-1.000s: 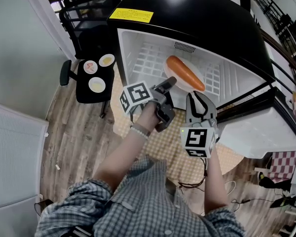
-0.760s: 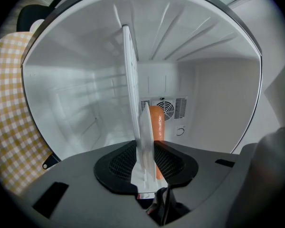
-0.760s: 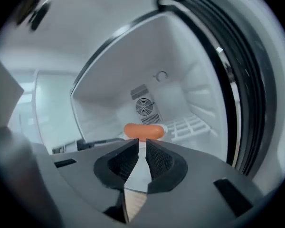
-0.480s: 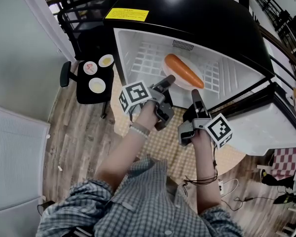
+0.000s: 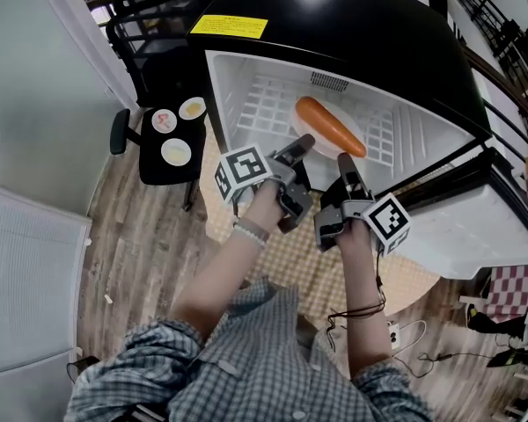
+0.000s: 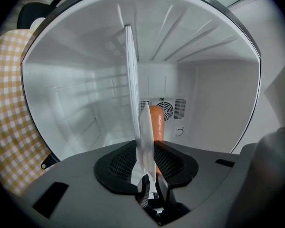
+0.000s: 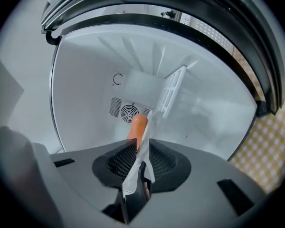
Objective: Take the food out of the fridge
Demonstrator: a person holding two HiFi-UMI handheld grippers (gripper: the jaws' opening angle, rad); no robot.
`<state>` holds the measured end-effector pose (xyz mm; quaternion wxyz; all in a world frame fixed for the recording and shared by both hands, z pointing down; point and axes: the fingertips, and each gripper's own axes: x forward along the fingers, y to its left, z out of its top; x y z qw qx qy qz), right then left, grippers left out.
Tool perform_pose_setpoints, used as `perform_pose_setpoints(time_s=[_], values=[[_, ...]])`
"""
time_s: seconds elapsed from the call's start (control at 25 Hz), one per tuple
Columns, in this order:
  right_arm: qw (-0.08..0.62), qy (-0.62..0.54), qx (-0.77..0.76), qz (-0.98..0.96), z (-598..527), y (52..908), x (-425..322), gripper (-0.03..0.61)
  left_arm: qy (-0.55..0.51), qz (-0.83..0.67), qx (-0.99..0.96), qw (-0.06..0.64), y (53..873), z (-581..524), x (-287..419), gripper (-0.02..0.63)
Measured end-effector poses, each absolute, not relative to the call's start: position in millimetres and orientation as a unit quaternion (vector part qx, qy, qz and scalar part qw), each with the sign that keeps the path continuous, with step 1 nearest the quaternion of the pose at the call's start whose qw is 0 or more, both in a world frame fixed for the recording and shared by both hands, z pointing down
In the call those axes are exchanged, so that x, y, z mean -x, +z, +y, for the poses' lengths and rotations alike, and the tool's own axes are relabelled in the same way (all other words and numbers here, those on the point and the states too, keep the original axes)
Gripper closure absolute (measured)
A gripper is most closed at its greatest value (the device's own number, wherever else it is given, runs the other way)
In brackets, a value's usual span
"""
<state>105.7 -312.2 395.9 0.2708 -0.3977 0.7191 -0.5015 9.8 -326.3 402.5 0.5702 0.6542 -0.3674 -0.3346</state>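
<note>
Left of the open fridge (image 5: 334, 25), small dishes (image 5: 174, 152) sit on a black chair (image 5: 148, 172). On the fridge shelf, the left gripper (image 5: 301, 144) clamps its jaws narrowly on the near rim of a white plate (image 5: 354, 128) bearing the orange food (image 5: 330, 127). Just beside it, the right gripper (image 5: 342, 160) pinches the same rim.
</note>
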Motion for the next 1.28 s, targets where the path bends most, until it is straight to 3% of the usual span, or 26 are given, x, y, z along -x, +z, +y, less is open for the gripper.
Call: perform_pose_setpoints(time_s=[0.64,0.72,1.28], values=[[0.275,-0.508,0.404,0.709,-309,393,-105,0.531,-0.318,-0.372,-0.663,0.566,398,-321,-10,0.523],[0.281,-0.509,0.402,0.707,-308,392,-105,0.532,-0.316,-0.370,-0.671,0.559,391,-319,-10,0.584],[0.288,-0.497,0.406,0.711,-286,384,-105,0.532,-0.308,-0.356,-0.683,0.559,384,-298,-10,0.580]])
